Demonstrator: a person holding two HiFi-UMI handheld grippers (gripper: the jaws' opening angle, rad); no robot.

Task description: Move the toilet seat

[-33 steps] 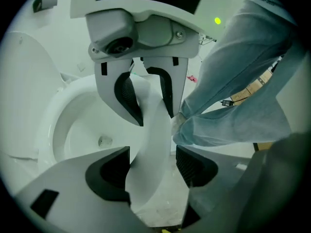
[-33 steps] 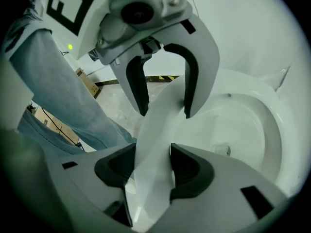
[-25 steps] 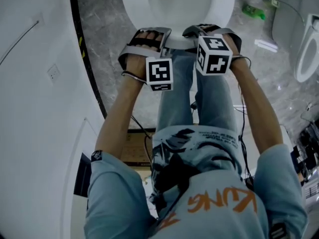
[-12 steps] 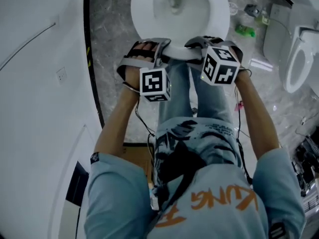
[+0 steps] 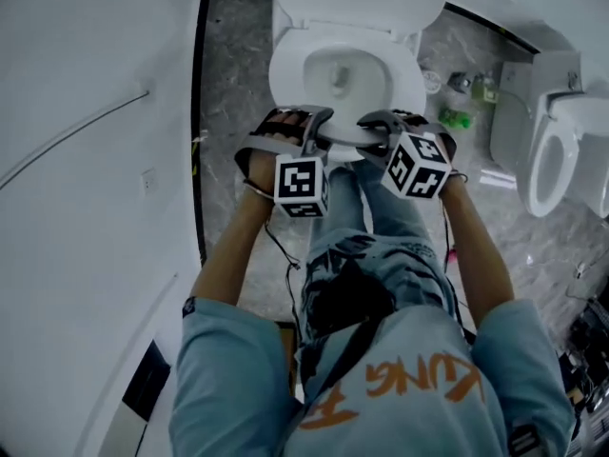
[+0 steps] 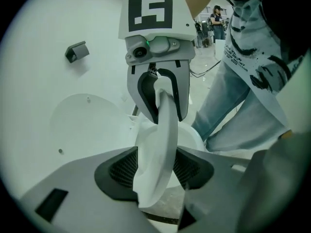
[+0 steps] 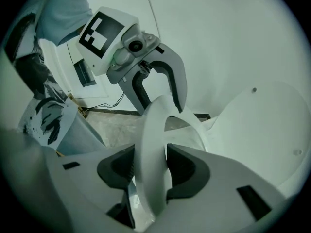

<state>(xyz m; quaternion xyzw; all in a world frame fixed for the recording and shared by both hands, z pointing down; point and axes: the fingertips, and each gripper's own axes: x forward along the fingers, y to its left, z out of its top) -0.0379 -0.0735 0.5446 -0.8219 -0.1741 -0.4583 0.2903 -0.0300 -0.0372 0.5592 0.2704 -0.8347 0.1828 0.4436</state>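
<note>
Seat (image 6: 159, 140) clamped by left hand-held gripper (image 6: 154, 168), right hand-held gripper (image 7: 149, 171); second toilet (image 5: 554, 150), perhaps bottle (image 5: 457, 118).

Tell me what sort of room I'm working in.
Likely a bathroom, perhaps a fixture showroom: a white toilet with its seat ahead, a second toilet to the right, and a grey marble floor.
</note>
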